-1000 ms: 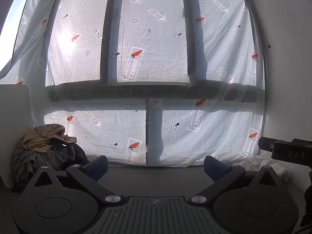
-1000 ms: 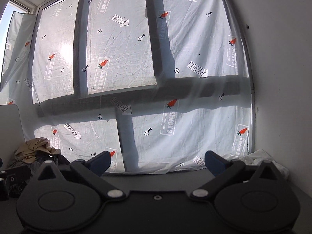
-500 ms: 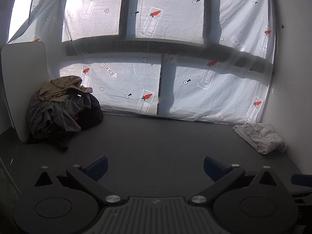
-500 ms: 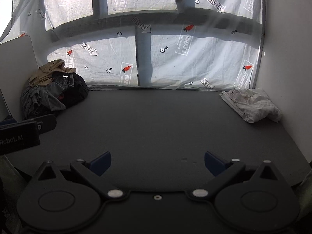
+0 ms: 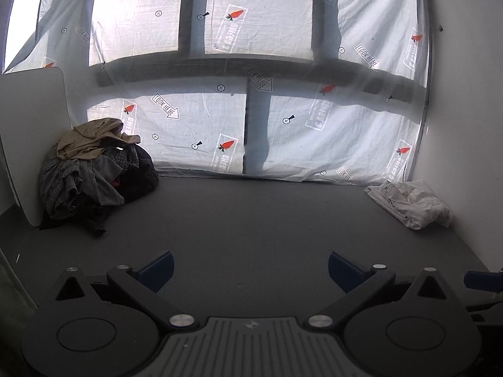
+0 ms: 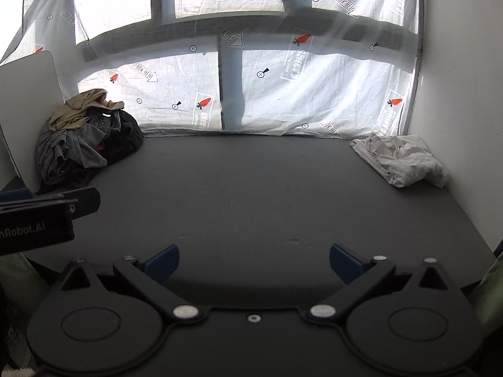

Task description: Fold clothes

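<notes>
A rumpled heap of dark clothes (image 5: pixel 94 176), tan garment on top, fills the grey table's (image 5: pixel 251 220) far-left corner; a crumpled white garment (image 5: pixel 411 202) lies far right. Both grippers (image 5: pixel 250 265) (image 6: pixel 254 259) hover, jaws wide, empty.

Both of your wrist cameras sit low at the near edge of the tabletop (image 5: pixel 251 226), looking forward and slightly down along their fingers toward the printed sheet (image 5: pixel 201 125) hung at the far end. Your left tool (image 5: pixel 250 267) fills the bottom of its own view; your right tool (image 6: pixel 254 260) does the same in its view. Both views share the sheet, the dark clothes pile (image 5: pixel 94 169) at its left foot and the white garment (image 5: pixel 408 202) at its right foot. The right view sits slightly nearer the sheet and catches the left tool's body (image 6: pixel 41 220) at its left edge.
</notes>
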